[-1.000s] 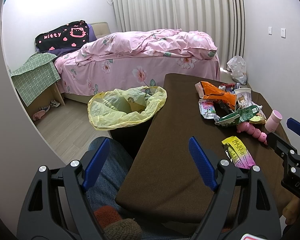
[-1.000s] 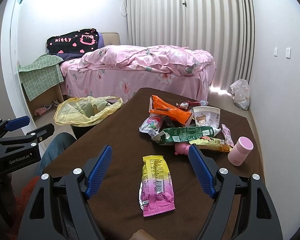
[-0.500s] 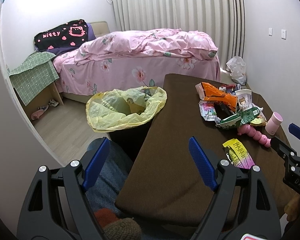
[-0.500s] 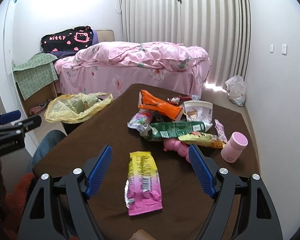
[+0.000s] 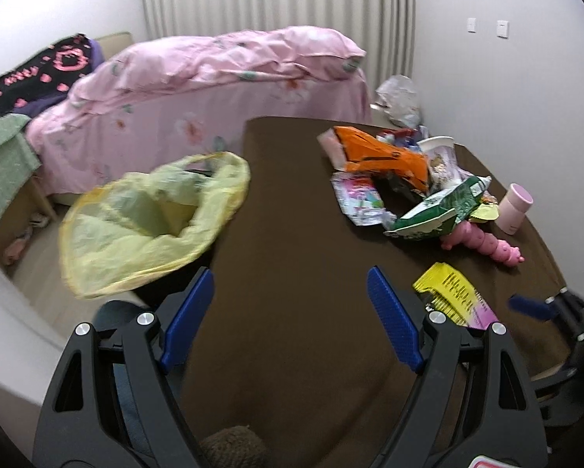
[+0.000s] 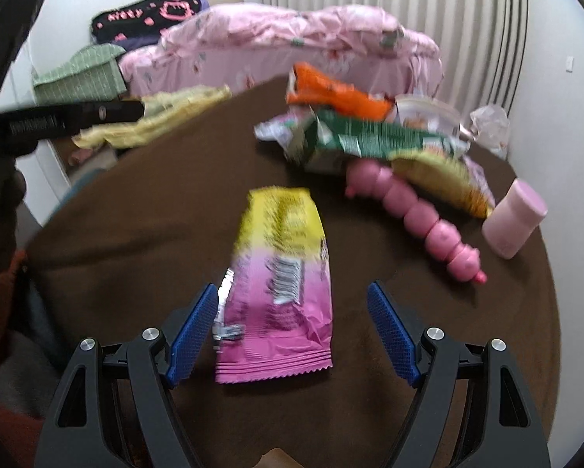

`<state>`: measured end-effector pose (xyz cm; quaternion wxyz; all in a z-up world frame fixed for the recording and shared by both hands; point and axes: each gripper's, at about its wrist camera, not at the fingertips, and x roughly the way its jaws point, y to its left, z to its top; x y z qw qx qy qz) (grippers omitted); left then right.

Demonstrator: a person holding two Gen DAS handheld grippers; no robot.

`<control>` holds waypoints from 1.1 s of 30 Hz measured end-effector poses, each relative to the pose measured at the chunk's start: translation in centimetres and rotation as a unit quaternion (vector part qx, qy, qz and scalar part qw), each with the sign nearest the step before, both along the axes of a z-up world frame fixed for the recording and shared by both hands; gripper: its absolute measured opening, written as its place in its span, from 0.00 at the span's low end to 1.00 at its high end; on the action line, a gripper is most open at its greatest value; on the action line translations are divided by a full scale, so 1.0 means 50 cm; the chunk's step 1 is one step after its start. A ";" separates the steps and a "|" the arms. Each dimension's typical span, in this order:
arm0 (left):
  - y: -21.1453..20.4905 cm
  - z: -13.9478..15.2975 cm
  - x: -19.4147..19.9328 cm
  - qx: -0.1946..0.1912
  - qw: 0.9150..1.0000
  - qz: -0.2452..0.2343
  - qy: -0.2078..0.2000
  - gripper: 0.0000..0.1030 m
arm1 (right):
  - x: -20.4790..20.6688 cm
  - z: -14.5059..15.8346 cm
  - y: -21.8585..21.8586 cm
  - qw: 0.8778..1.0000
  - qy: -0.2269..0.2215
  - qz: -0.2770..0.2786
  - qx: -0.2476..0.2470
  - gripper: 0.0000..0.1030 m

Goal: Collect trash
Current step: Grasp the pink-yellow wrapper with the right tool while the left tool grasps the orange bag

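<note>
Looking along the left gripper (image 5: 290, 312), its blue fingers (image 5: 393, 325) are spread wide with nothing between them, hovering over the near part of the brown table (image 5: 292, 234). The yellow trash bag (image 5: 151, 222) gapes open just off the table's left edge. Far right on the table sits the litter pile: an orange wrapper (image 5: 381, 154), a green packet (image 5: 440, 210), a paper cup (image 5: 440, 160), a pink caterpillar toy (image 5: 483, 241) and a pink bottle (image 5: 516, 208). The yellow-and-pink wrapper (image 5: 455, 296) lies nearer, alone, just beside the right fingertip.

Over to the right wrist view: the right gripper (image 6: 292, 331) is released too, jaws wide, and that yellow-and-pink wrapper (image 6: 280, 280) lies flat on the table (image 6: 136, 234) with its pink end between the two fingertips; contact cannot be told. The caterpillar toy (image 6: 416, 218) lies just to its right, the bottle (image 6: 514, 218) beyond it, the green packet (image 6: 370, 136) and orange wrapper (image 6: 335, 95) behind. The trash bag (image 6: 155, 117) shows at far left.
</note>
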<state>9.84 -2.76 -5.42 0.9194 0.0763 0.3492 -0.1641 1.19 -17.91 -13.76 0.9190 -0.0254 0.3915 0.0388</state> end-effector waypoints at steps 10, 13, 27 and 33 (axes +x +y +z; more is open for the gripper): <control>-0.099 -0.027 0.070 -0.032 0.993 -0.115 0.015 0.76 | 0.010 0.008 -0.081 0.998 -0.014 -0.014 0.052 0.35; -0.148 -0.032 0.091 -0.030 0.987 -0.154 0.033 0.76 | -0.012 0.037 -0.119 0.997 -0.030 -0.038 0.061 0.35; -0.241 -0.014 0.110 -0.017 0.969 -0.246 -0.009 0.68 | -0.044 0.061 -0.234 0.988 -0.051 -0.119 0.088 0.35; -0.178 0.032 0.259 -0.108 0.986 -0.119 0.032 0.68 | -0.025 0.032 -0.207 0.988 -0.043 -0.105 0.108 0.35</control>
